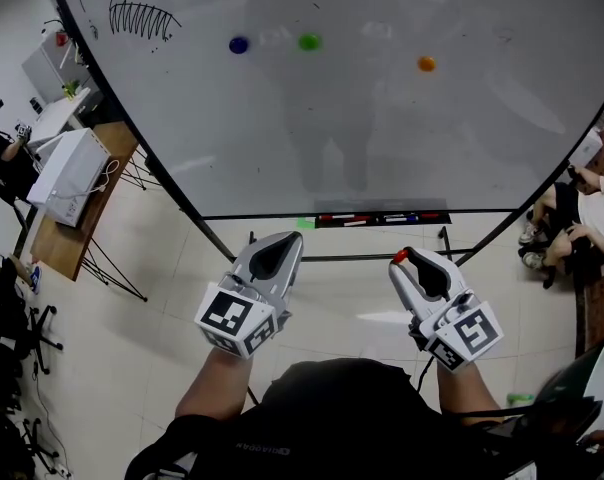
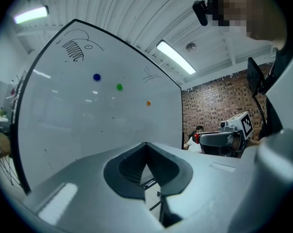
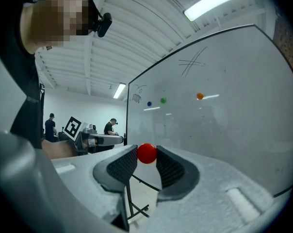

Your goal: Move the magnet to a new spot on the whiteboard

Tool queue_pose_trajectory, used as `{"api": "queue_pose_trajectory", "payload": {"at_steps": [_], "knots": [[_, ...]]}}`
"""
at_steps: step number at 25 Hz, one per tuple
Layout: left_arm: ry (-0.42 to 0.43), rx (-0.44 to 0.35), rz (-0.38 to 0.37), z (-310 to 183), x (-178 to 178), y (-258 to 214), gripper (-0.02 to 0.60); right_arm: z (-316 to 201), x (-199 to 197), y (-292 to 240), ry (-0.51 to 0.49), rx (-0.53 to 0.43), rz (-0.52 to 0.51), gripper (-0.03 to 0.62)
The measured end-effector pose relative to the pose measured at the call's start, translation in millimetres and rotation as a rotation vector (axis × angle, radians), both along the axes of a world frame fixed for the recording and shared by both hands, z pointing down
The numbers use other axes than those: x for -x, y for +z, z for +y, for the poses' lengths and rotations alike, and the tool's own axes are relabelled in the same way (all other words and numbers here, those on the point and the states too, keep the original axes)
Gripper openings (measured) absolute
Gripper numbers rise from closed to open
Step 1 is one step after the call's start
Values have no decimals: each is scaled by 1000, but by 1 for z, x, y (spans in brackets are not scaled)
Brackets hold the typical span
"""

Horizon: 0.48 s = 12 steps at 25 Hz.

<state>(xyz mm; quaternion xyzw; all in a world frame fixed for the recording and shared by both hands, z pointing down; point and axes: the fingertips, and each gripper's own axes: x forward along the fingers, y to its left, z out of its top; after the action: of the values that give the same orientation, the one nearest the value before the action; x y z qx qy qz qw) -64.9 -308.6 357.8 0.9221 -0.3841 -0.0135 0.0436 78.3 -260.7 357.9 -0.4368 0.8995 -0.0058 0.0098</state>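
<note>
Our right hand-held gripper (image 3: 147, 155) clamps the red magnet (image 3: 147, 153) at lower centre; our left hand-held gripper (image 2: 146, 145) is closed and empty, facing the whiteboard (image 2: 88, 125).

Bright ceiling strip lights (image 2: 175, 57), whiteboard (image 1: 382, 88) glare (soft shadow), fisheye-warped edges

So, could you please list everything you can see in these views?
whiteboard: one, white with black scribbles, straight ahead
blue magnet: one, upper board
green magnet: one, right of the blue
orange magnet: one, farthest right
red magnet: one, off the board, in the right tongs
markers: several, red and blue showing, board's tray
desk: one, wooden, left of board, carrying a white box
bystanders: seated far right; another far left
left tongs: grey, shut, empty
right tongs: grey, closed on the red magnet
</note>
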Motion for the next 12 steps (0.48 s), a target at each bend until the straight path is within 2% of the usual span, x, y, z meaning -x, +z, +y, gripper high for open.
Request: {"api": "queue_pose_trajectory", "payload": {"at_steps": [3, 7, 12], "knots": [[-5, 4, 12, 0, 3, -2, 15, 0, 2, 1, -1, 3, 4, 109], [39, -24, 77, 6, 1, -12, 17, -1, 4, 0, -3, -1, 7, 109], [40, -44, 16, 9, -5, -6, 17, -2, 6, 1, -8, 2, 16, 109]]}}
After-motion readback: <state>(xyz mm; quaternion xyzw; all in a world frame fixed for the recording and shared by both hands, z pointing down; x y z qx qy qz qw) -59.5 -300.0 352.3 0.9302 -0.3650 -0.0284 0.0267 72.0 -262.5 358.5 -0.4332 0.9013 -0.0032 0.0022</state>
